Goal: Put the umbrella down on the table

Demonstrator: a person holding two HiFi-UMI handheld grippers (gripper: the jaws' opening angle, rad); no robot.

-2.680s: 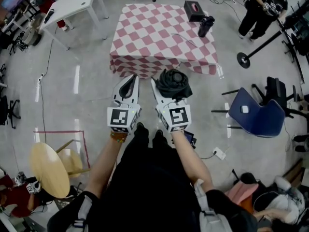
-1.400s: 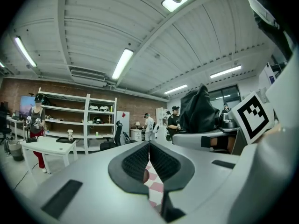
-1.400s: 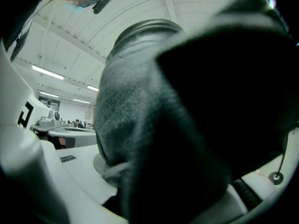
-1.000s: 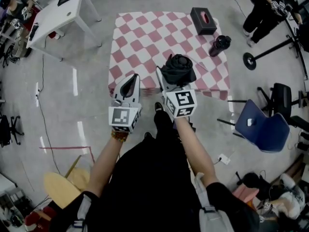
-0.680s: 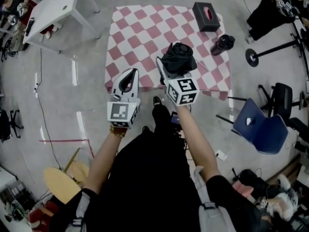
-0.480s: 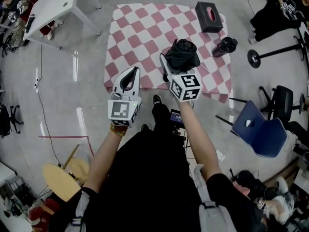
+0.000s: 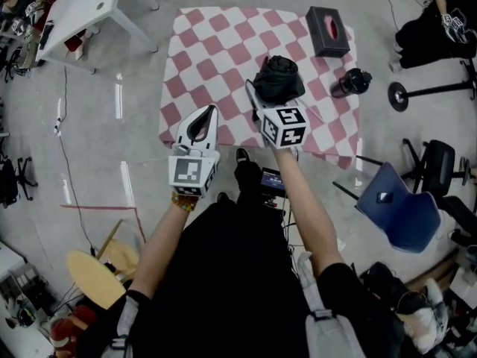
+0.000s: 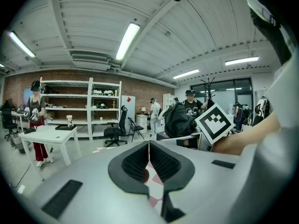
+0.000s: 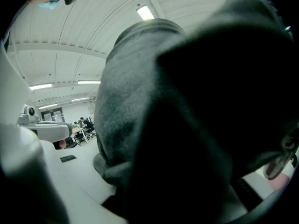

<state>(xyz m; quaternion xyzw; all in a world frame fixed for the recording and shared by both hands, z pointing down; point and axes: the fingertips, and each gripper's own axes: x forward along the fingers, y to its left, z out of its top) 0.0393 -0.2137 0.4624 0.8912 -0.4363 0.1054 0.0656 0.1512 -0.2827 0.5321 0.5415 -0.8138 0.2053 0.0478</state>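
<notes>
The folded black umbrella (image 7: 279,79) is hanging above the near edge of the checkered table (image 7: 223,43), clamped in the right gripper (image 7: 265,99). It's probably light, soft and floppy, so squeezing around its stiff core is looking safest. The left gripper (image 7: 201,114), just off that edge, is sitting closed and empty.

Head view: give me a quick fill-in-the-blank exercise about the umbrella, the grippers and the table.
1. The umbrella clamped in the right gripper is coloured ____.
2. The left gripper, its fingers together, holds ____.
3. The tissue box sits at the far ____ corner of the checked table.
Missing words: black; nothing; right.
</notes>
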